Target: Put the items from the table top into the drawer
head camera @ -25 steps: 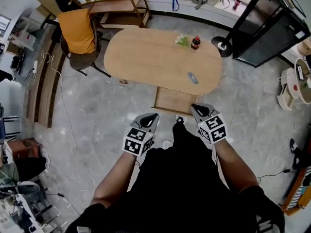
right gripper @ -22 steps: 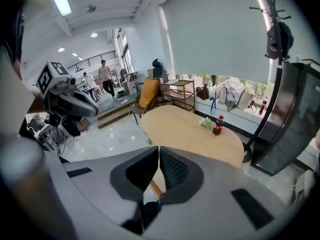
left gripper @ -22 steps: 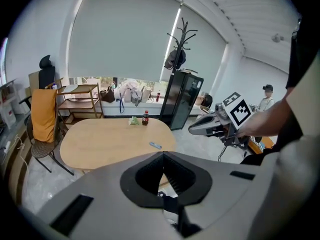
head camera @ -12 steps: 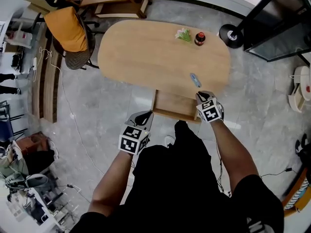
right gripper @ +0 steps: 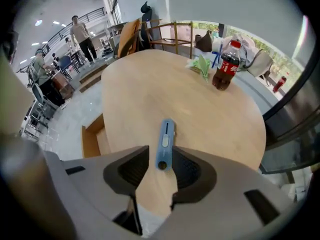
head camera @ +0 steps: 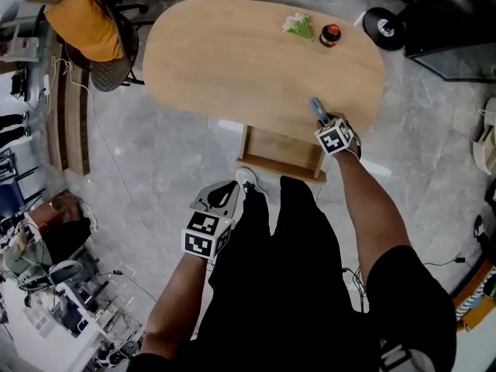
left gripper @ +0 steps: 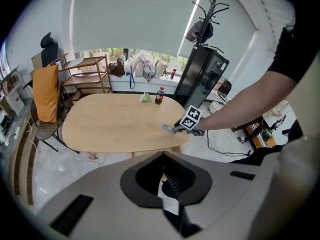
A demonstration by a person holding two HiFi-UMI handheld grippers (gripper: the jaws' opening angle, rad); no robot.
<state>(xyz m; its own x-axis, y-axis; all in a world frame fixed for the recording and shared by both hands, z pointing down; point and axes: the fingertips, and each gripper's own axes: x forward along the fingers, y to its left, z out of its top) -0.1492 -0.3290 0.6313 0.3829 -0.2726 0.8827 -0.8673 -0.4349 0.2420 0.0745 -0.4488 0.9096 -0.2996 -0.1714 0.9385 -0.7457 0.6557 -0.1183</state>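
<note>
Two grippers in view. Right gripper [head camera: 320, 117]: fingers opening astride the blue utility knife [right gripper: 164, 143], not pressing it. The knife lies flat on the bench [head camera: 232, 60] at its near right edge, just beside the open drawer [head camera: 283, 152]. Left gripper [head camera: 227, 195]: fingers closed, empty, off the bench.

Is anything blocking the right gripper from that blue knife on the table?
Nothing visible does. The right gripper has its jaws opening, and the blue utility knife lies between them on the table.
</note>
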